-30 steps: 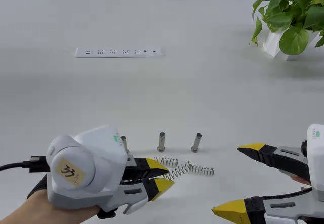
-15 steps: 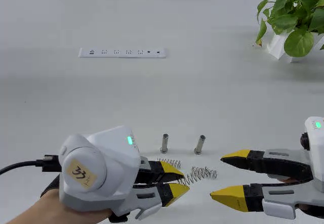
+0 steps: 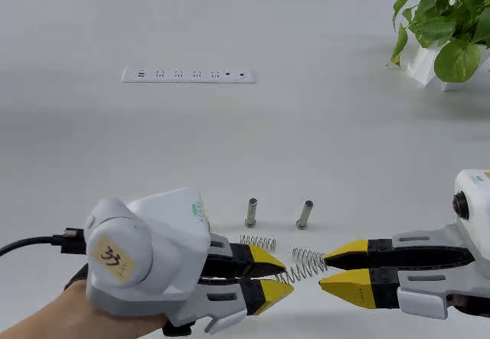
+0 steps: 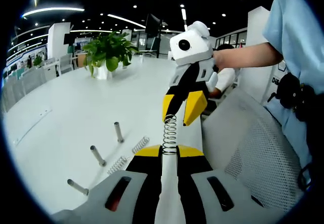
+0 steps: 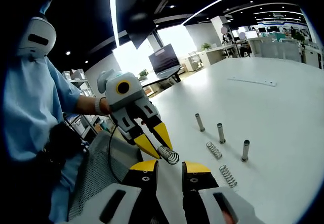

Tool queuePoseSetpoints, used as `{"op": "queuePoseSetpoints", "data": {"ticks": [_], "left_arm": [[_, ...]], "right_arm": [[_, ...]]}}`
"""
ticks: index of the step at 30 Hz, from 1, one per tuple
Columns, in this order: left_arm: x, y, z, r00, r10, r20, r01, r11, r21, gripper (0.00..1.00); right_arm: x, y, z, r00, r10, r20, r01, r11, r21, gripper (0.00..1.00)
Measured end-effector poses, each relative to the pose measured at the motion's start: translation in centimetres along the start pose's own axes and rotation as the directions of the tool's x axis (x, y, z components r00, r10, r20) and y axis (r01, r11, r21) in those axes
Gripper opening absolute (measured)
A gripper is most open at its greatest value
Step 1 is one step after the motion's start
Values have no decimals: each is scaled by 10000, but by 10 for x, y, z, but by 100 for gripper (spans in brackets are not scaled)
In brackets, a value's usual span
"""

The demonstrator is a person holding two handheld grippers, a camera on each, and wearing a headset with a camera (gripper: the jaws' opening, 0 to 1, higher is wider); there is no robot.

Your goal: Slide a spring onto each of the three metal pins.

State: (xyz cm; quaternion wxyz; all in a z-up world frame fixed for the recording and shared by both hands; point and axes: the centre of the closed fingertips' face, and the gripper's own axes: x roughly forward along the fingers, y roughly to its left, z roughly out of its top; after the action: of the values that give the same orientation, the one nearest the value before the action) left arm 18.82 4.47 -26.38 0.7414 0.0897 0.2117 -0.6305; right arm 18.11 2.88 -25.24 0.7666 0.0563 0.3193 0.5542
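We see the left gripper [image 3: 287,275] pinching one end of a thin coiled steel spring [image 3: 306,261], which points at the right gripper [image 3: 323,270]. The right gripper's yellow-tipped jaws are slightly spread, and the spring's free end sits at their mouth. On the white surface [image 3: 230,148] just beyond, three short grey metal pins [image 4: 118,132] stand upright in a row. Two loose springs [image 4: 140,144] lie beside them.
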Motion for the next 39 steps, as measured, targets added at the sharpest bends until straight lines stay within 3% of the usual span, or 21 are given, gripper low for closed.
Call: {"op": "queuePoseSetpoints", "data": {"ticks": [9, 25, 39], "left_arm": [[-1, -7, -3, 9995, -312, -55, 312, 9994, 115, 7], [-2, -9, -3, 9990, -453, -35, 454, 9987, 215, 7], [4, -7, -9, 9987, -280, -434, 290, 9993, 220, 7]], "right_arm": [[1, 5, 2, 9998, 213, 41, -213, 9997, 152, 12], [-1, 7, 3, 9993, 362, 34, -362, 9992, 143, 7], [2, 8, 5, 9970, -175, -753, 83, 9927, -1199, 7]]}}
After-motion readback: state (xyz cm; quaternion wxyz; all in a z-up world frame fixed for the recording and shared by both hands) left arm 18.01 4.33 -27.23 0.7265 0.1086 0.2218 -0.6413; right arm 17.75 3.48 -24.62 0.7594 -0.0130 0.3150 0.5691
